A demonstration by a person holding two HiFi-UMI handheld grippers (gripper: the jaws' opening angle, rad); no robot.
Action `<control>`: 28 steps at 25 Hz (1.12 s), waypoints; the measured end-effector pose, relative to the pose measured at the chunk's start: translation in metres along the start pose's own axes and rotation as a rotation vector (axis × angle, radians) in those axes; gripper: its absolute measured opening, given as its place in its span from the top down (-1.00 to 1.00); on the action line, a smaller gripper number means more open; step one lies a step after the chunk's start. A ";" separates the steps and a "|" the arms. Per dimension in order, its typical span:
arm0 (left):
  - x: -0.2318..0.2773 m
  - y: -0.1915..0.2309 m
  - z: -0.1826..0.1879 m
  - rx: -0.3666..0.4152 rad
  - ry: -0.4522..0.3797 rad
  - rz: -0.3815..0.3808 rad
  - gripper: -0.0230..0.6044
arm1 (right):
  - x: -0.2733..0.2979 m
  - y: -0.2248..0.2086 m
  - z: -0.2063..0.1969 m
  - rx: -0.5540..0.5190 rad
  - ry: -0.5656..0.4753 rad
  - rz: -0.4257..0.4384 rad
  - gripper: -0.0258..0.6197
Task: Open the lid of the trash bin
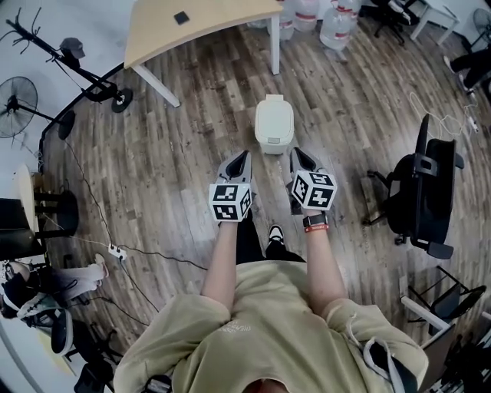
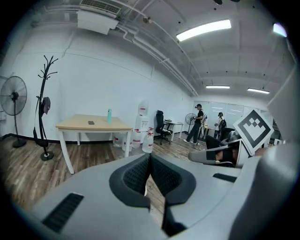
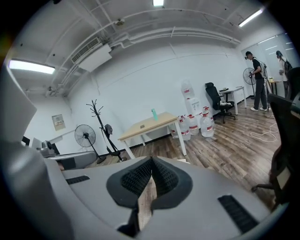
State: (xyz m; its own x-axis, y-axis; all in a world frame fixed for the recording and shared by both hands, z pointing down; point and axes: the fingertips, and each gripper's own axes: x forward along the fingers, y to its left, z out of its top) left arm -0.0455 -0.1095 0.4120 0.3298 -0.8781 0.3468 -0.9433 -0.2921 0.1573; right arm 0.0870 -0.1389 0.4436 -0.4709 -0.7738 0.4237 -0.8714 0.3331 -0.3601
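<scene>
A small white trash bin [image 1: 274, 123] stands on the wooden floor in front of the person, its lid down. In the head view both grippers are held out just short of it. My left gripper [image 1: 244, 154] points at the floor near the bin's near left corner. My right gripper [image 1: 294, 151] is beside its near right corner. Neither touches the bin. In the left gripper view my left gripper [image 2: 150, 154] has its jaws closed together with nothing between them. My right gripper [image 3: 152, 159] looks the same in its own view. The jaws hide the bin in both gripper views.
A light wooden table [image 1: 199, 23] stands beyond the bin, with water jugs [image 1: 337, 27] to its right. A black office chair [image 1: 430, 192] is at the right. A coat rack [image 1: 77, 69] and fan [image 1: 15, 104] are at the left. A power strip [image 1: 115, 251] and cable lie on the floor.
</scene>
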 end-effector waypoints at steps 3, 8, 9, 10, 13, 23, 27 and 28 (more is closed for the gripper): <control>0.023 0.017 -0.013 -0.016 0.027 -0.025 0.86 | 0.028 -0.002 -0.017 0.016 0.047 -0.012 0.87; 0.075 0.045 -0.031 -0.007 0.057 -0.073 0.86 | 0.086 -0.010 -0.042 0.021 0.106 -0.024 0.87; 0.083 0.049 -0.037 -0.007 0.068 -0.087 0.86 | 0.095 -0.013 -0.050 0.017 0.124 -0.035 0.87; 0.091 0.053 -0.045 -0.011 0.080 -0.103 0.86 | 0.104 -0.016 -0.059 0.011 0.143 -0.047 0.87; 0.113 0.065 -0.066 -0.020 0.111 -0.137 0.86 | 0.130 -0.028 -0.081 0.015 0.189 -0.067 0.87; 0.175 0.115 -0.116 -0.028 0.168 -0.149 0.86 | 0.221 -0.060 -0.123 0.013 0.279 -0.068 0.87; 0.200 0.134 -0.131 -0.047 0.159 -0.146 0.86 | 0.256 -0.075 -0.142 0.007 0.322 -0.071 0.87; 0.207 0.138 -0.135 -0.049 0.157 -0.151 0.86 | 0.265 -0.078 -0.148 0.010 0.333 -0.068 0.87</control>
State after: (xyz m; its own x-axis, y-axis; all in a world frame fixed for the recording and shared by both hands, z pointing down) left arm -0.1020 -0.2804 0.6308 0.4724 -0.7549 0.4549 -0.8812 -0.3937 0.2618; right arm 0.0097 -0.2900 0.7072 -0.4319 -0.5753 0.6947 -0.9019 0.2802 -0.3287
